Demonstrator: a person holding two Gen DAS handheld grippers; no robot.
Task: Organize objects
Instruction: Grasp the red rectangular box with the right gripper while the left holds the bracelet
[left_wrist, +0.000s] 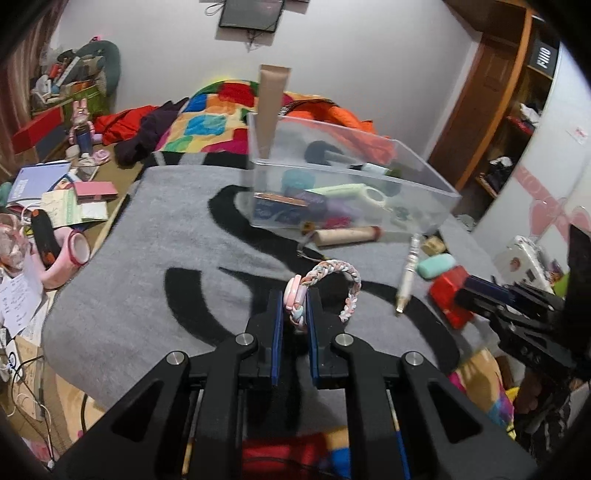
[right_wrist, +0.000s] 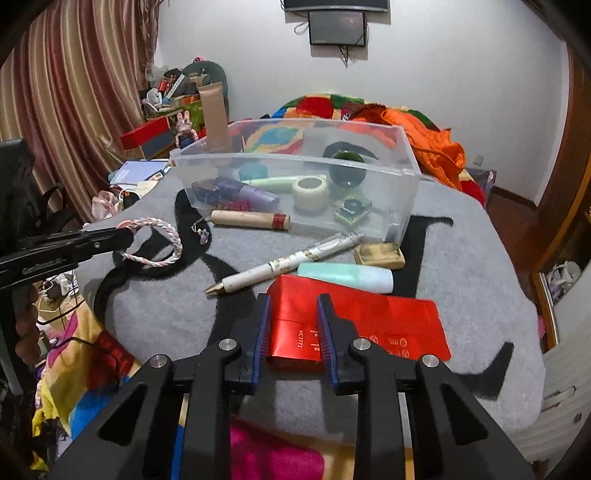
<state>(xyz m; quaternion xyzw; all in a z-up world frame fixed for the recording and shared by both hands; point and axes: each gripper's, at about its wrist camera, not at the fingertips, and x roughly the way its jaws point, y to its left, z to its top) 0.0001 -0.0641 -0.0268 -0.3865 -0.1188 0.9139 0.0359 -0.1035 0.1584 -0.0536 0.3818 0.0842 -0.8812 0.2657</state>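
Black angular tongs (left_wrist: 295, 314) with blue finger pads (right_wrist: 260, 334), silver round screws, triangular cut-outs in the arms.

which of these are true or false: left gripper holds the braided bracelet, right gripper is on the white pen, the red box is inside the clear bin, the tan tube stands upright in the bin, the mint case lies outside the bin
1. The left gripper holds the braided bracelet. True.
2. The right gripper is on the white pen. False: its fingers straddle the red box; the pen lies free on the grey mat.
3. The red box is inside the clear bin. False: it sits on the mat, in front of the bin.
4. The tan tube stands upright in the bin. True.
5. The mint case lies outside the bin. True.
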